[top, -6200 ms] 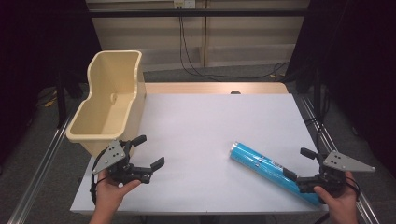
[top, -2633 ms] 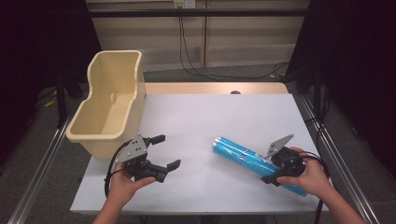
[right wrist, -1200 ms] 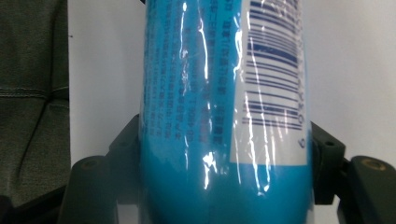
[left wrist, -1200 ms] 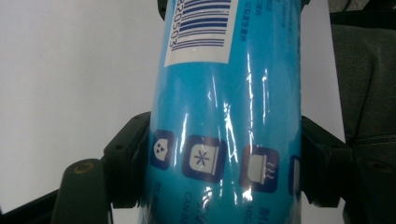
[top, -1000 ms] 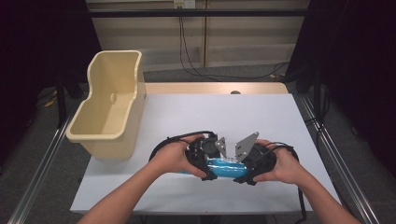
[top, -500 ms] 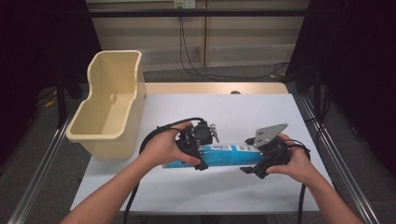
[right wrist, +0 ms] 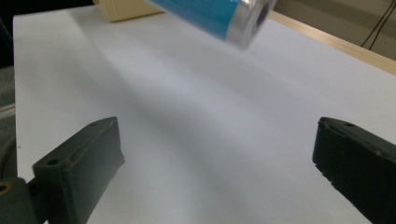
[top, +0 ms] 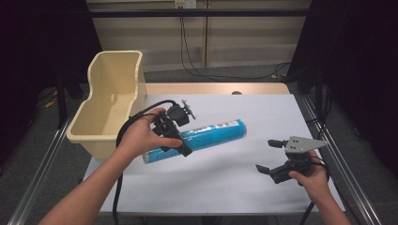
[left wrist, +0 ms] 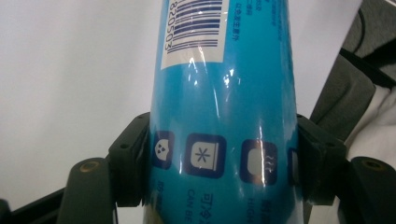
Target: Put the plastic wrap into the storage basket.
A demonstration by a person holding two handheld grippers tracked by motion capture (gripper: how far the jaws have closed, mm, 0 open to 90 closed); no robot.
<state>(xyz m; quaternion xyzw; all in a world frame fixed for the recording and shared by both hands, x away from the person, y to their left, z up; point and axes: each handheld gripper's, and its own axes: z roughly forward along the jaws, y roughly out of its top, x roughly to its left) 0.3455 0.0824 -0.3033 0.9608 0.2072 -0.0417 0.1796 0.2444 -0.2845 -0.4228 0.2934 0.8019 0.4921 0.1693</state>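
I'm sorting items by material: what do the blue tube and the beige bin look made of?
Blue tube: glossy plastic film wrap, judging by its sharp glare streaks, with a printed barcode label; core unclear. Beige bin: probably moulded plastic, smooth and matte, with rounded edges.

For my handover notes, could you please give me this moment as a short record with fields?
held item: blue roll, lifted clear of the table, tilted, far end higher
left gripper: shut on the blue roll, pads pressing both sides
right gripper: jaws have just been opening, wide apart, nothing between them
bin: beige tub at the table's left edge, nothing seen inside
surface: white table
label: barcode on the roll
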